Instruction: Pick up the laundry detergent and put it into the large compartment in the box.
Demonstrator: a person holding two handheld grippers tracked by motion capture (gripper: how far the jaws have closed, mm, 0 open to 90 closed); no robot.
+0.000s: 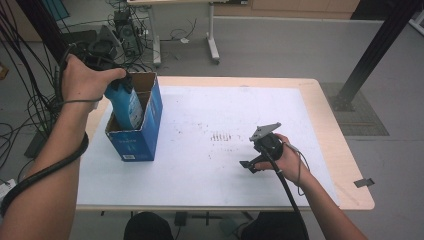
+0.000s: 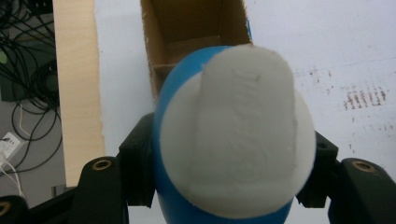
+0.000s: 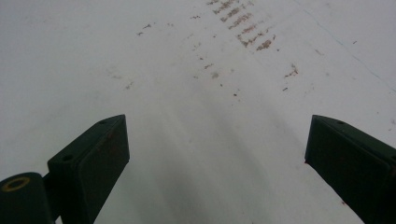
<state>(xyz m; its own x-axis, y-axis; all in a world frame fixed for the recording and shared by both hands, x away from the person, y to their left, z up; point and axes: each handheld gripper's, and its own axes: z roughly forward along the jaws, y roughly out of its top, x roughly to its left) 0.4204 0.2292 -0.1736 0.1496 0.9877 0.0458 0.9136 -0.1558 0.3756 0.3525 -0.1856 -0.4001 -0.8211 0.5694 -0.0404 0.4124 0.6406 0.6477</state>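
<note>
Your left gripper (image 1: 116,82) clamps its jaws on a blue bottle with a white cap (image 2: 233,140), its lower end inside the open blue cardboard box (image 1: 137,135) at the table's (image 1: 320,105) left edge, while your right gripper (image 3: 215,158) rests wide open and empty on the white mat (image 1: 210,165).

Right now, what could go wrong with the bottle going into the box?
The bottle goes in tilted, so it might catch the box rim or the divider inside. Nothing steadies the box; the right gripper rests apart, open, so a snag could tip it. The left gripper clamps the bottle's rounded body, which might slip.
</note>
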